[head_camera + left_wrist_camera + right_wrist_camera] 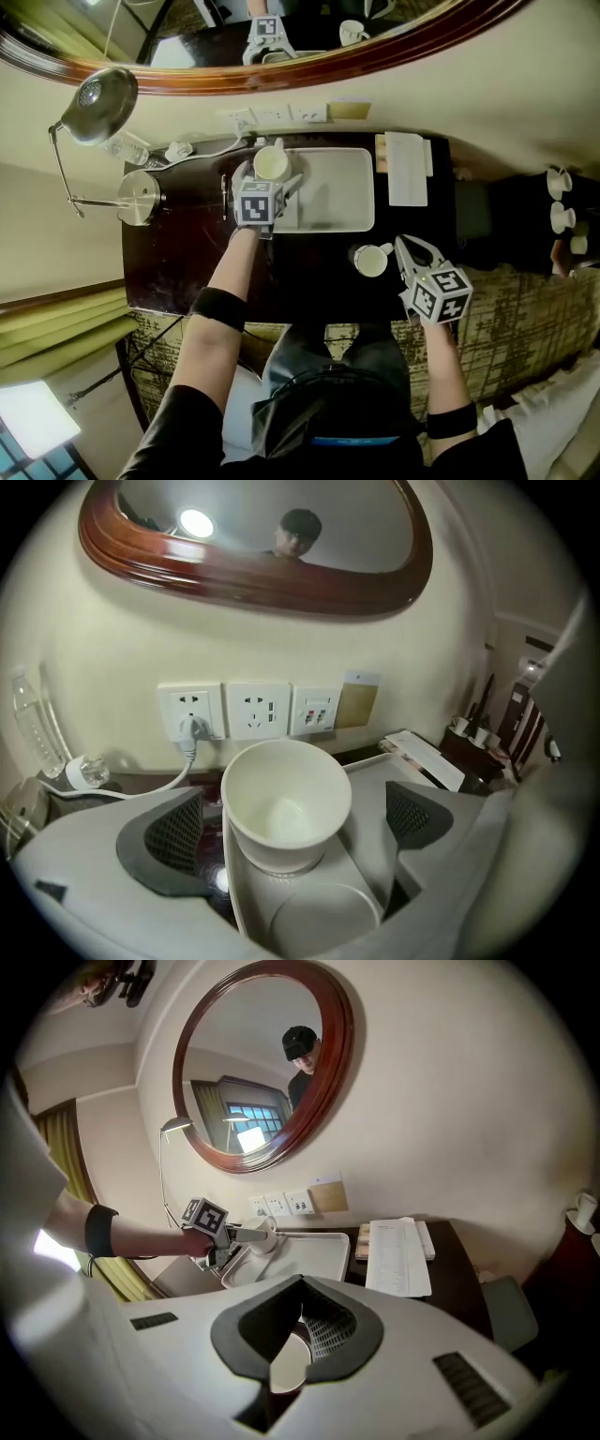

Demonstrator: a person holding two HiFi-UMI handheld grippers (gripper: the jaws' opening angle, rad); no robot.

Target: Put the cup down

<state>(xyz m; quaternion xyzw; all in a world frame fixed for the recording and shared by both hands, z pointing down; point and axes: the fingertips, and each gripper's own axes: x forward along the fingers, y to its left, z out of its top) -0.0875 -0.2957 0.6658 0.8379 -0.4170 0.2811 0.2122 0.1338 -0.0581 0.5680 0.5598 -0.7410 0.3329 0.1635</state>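
Left tongs (291, 825) wide open around cup (286, 794)

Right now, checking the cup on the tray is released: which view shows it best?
The left gripper view: the cup fills the centre, upright on the tray, the left tool open around it. The head view shows it small from above; the right gripper view, distant and half hidden.

On the dark tabletop (187, 258), the left gripper (270, 178) flanks a white cup (271, 161) at the white tray's (333, 197) left end. A second cup (371, 260) stands just beside the right gripper (411, 247).
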